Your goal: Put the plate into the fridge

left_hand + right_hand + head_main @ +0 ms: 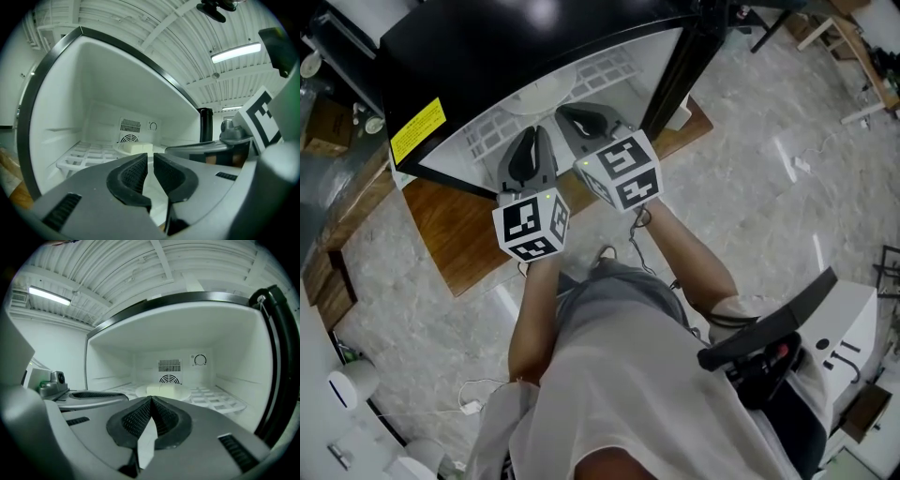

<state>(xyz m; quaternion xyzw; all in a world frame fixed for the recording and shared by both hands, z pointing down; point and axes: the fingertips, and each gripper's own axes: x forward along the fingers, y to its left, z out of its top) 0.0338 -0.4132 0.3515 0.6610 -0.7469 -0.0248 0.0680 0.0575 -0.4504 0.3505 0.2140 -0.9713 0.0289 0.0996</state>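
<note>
A white plate (183, 392) with a pale block of food (160, 389) lies on the white rack (220, 401) at the back of the open fridge (478, 56), below the fan grille. From above, the plate (546, 97) shows just inside the opening. Both grippers hang side by side at the fridge mouth, short of the plate. My left gripper (150, 160) has a narrow gap between its pads and nothing in it. My right gripper (151, 401) is shut with nothing between its pads. In the head view the left gripper (530, 141) is to the left of the right gripper (581, 117).
The fridge stands on a wooden board (459, 230) on a marble floor. Its black door (675, 66) stands open on the right of the opening. A thermostat dial (200, 360) is on the back wall. A black and white machine (825, 347) stands at my right side.
</note>
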